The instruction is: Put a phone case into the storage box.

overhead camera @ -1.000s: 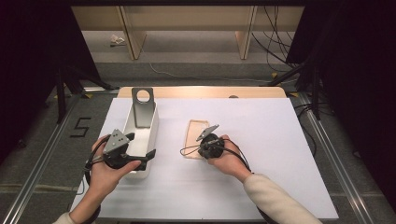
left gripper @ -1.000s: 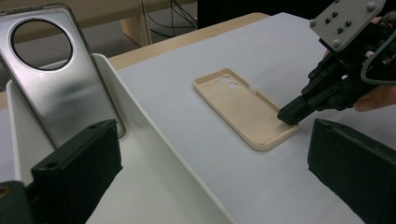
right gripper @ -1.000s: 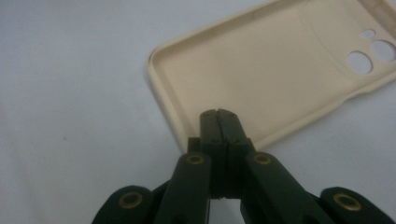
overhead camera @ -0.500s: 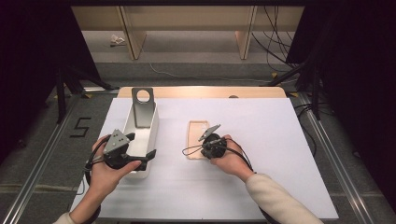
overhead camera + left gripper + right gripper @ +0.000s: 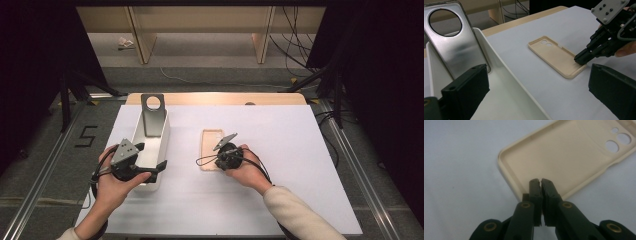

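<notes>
A beige phone case [image 5: 212, 142] lies hollow side up on the white table cover, camera holes at its far end. My right gripper [image 5: 218, 161] pinches the case's near rim; its jaws have just been opening a hair, and the thin wall of the case [image 5: 564, 157] is still between the right gripper's [image 5: 540, 182] pads. From the left gripper view the right gripper [image 5: 581, 58] sits at the case's [image 5: 554, 53] near corner. My left gripper [image 5: 150, 156] stands open, astride the right wall of a white tray [image 5: 162, 135], holding nothing.
A shiny metal plate [image 5: 153, 112] with a round hole leans upright at the tray's far end, seen close as the plate [image 5: 461, 50]. The wooden table edge [image 5: 215, 98] runs along the back. Bare white cover [image 5: 300, 150] stretches to the right of the case.
</notes>
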A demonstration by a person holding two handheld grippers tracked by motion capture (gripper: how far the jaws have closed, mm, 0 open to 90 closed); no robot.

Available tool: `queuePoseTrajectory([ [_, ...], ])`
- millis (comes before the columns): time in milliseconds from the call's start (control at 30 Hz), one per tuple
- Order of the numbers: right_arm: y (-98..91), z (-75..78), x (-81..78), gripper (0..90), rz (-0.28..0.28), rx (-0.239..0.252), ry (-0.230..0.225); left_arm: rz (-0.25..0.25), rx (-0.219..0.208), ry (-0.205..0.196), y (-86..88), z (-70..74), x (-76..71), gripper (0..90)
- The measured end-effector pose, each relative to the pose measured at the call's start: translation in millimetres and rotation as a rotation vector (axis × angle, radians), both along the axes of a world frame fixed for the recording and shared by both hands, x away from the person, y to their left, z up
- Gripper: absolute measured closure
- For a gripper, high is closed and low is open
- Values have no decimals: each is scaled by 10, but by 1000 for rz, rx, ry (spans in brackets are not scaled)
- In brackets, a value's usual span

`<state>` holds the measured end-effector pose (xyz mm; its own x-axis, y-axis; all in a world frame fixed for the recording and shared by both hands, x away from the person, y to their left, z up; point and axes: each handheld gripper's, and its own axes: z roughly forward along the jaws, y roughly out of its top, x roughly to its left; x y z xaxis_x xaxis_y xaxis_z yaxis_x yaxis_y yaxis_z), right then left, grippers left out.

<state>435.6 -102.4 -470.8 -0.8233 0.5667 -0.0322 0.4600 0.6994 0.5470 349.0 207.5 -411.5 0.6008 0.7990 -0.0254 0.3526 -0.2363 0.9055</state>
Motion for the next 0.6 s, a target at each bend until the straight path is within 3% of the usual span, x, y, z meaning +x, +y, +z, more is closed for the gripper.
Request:
queuePoseTrajectory([
  [200,-23,54,-7,720,-8,52,-32,1,-1,1,1,-2,-2,25],
  [433,-115,122,-22,383,-46,142,-83,-5,-4,-1,-3,-3,-1,25],
  [600,-199,210,-19,255,-83,210,-95,-5,-6,-1,-7,0,-4,27],
])
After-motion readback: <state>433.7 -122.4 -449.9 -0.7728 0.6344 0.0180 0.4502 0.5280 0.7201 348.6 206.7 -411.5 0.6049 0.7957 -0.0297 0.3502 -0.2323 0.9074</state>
